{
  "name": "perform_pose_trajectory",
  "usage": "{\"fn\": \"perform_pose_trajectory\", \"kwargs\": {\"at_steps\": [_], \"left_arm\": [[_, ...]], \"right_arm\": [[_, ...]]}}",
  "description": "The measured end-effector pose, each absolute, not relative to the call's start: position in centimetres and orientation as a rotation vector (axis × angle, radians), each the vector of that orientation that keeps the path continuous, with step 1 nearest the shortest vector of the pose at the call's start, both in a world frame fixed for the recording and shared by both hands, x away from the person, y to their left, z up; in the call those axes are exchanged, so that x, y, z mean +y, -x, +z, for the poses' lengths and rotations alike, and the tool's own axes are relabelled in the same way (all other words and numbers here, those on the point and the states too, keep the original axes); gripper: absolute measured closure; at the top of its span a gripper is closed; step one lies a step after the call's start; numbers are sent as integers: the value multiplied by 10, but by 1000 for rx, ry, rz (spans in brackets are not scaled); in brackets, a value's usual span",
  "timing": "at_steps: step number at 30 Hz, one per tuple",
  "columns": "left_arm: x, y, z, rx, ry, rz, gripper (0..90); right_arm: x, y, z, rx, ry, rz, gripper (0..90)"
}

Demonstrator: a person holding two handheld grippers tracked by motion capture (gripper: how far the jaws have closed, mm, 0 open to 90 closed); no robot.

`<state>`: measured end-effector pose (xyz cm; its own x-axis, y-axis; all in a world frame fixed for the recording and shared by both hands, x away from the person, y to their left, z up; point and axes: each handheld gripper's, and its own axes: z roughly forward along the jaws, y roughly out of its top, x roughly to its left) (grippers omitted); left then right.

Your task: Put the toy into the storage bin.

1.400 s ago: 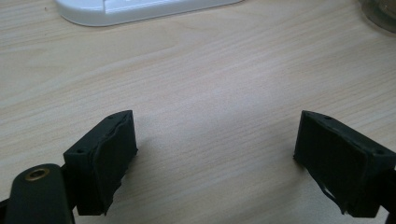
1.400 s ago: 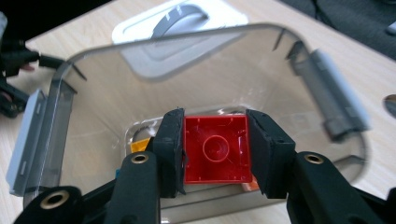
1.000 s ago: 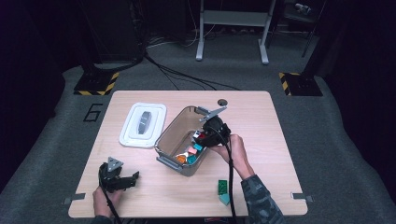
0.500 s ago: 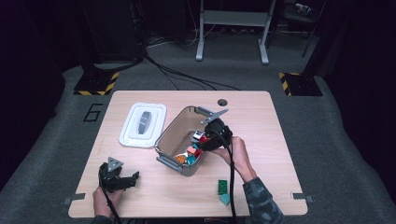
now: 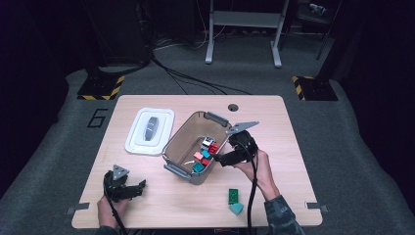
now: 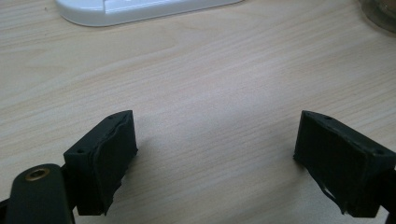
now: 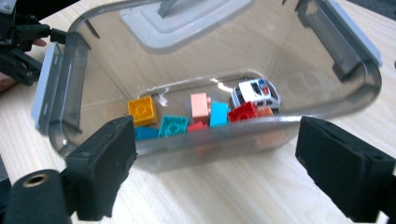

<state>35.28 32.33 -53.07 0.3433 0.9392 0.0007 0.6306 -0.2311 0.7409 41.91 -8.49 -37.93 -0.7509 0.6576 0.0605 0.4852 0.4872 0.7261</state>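
Right gripper (image 5: 226,159) sits centre-right of the high view, just beside the near-right wall of the clear plastic bin (image 5: 182,135); jaws wide apart, nothing in them. In the right gripper view the black jaw pads (image 7: 105,161) flank the bin's rim, bare wood between them. Bin is smoky see-thru plastic w/ rounded corners and grey latch tabs at both ends, set at an angle mid-table.

Inside the bin: small studded bricks (image 7: 172,125) in orange, teal, pink, blue, red, plus a white toy car (image 7: 255,93), all bunched toward one side of the floor.

Left gripper (image 5: 128,188) is lower left of the high view, near the table's front edge, well apart from the bin; jaws spread wide, empty, over bare wood grain.

White lid (image 5: 149,130) lies flat upper left of the bin, just beside it; glossy, rounded rectangle.

Green brick (image 5: 233,196) and a teal piece (image 5: 237,208) lie loose lower centre-right, near the front edge.

Table (image 5: 293,132) is light wood laminate w/ rounded corners; right third is open room.
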Motion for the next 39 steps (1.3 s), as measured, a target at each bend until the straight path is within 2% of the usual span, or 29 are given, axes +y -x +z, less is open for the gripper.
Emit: {"fn": "perform_pose_trajectory", "kwargs": {"at_steps": [15,29,39], "left_arm": [[323,-353,-531,1368,-1959,608,126],[323,-353,-531,1368,-1959,608,126],[323,-353,-531,1368,-1959,608,126]], "right_arm": [[-116,-398,-420,2554,-1074,1065,34],[-126,-382,-459,2623,-1126,980,36],[-129,-378,-478,2646,-1177,902,78]]}}
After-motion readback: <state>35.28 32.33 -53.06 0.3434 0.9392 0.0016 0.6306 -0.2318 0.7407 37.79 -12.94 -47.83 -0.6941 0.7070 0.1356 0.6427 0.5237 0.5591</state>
